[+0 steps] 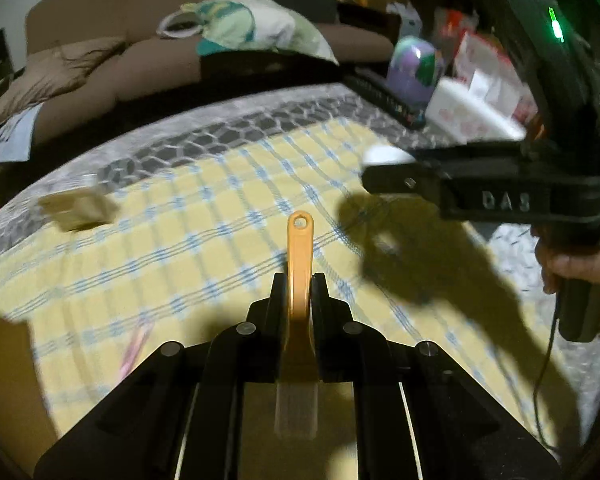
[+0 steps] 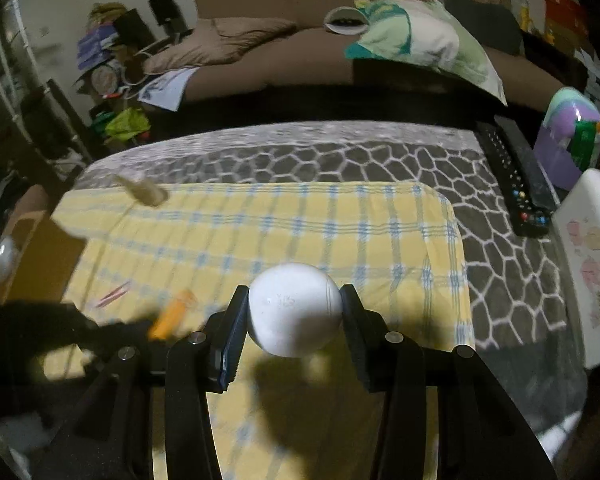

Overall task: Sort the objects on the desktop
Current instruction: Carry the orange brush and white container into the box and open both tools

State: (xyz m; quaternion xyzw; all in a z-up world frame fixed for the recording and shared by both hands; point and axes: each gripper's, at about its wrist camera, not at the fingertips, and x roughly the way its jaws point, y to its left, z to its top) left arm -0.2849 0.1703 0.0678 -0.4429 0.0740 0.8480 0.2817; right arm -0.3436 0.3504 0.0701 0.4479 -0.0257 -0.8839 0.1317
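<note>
Orange plastic is what jumps out first: the left gripper (image 1: 299, 284) has its fingers closed tight on an orange brush (image 1: 299, 264), handle sticking out forward with the hanging hole at the tip, clear bristles back near the camera. It's held up over the yellow checked cloth (image 1: 204, 216), not lying on it.

The right gripper (image 2: 294, 308) is clamped on a white ball (image 2: 292, 314), one finger pressed against each side, also lifted above the cloth with its shadow falling underneath. From the left wrist view that ball (image 1: 386, 156) peeks out at the tip of the right gripper (image 1: 384, 168), off to the right.

On the cloth there's a tan blurry object (image 1: 78, 208) near the far left corner and a pink thing (image 2: 114, 294) lying flat closer in. Two black remotes (image 2: 518, 172) sit on the grey patterned mat (image 2: 340, 160), right beside a white box (image 2: 592, 264).
</note>
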